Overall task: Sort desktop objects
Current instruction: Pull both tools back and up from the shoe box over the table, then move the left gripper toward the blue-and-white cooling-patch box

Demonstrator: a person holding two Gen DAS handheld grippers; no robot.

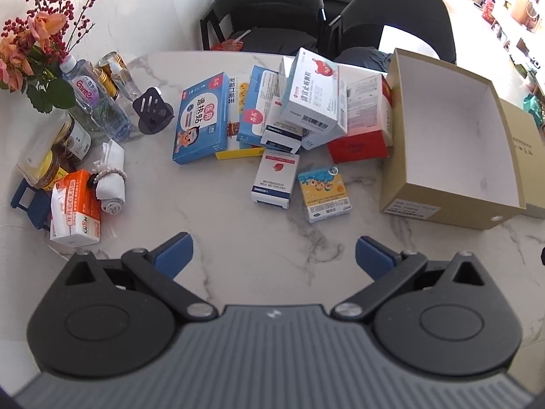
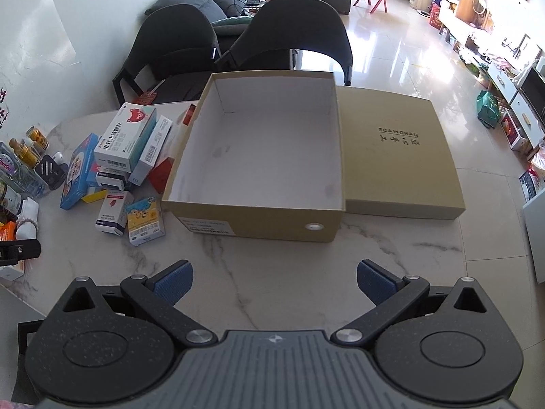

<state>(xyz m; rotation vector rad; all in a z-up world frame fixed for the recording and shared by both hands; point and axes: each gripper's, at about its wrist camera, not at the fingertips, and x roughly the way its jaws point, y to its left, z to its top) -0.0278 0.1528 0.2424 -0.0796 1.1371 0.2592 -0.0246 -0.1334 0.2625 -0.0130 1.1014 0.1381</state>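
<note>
A pile of medicine boxes (image 1: 306,109) lies mid-table, with a blue flat box (image 1: 201,119) at its left and two small boxes in front: a white one (image 1: 275,180) and a yellow-blue one (image 1: 323,193). The pile also shows in the right wrist view (image 2: 129,150). An open tan cardboard box (image 1: 453,136) (image 2: 265,156), empty, stands to the right, its lid (image 2: 398,150) beside it. My left gripper (image 1: 274,255) is open and empty above the bare marble near the front. My right gripper (image 2: 274,281) is open and empty in front of the tan box.
At the table's left stand a flower vase (image 1: 37,51), a water bottle (image 1: 92,95), jars (image 1: 73,136), a black stand (image 1: 153,110), a rolled cloth (image 1: 110,180) and an orange tissue pack (image 1: 76,204). Two dark chairs (image 1: 327,17) stand behind the table.
</note>
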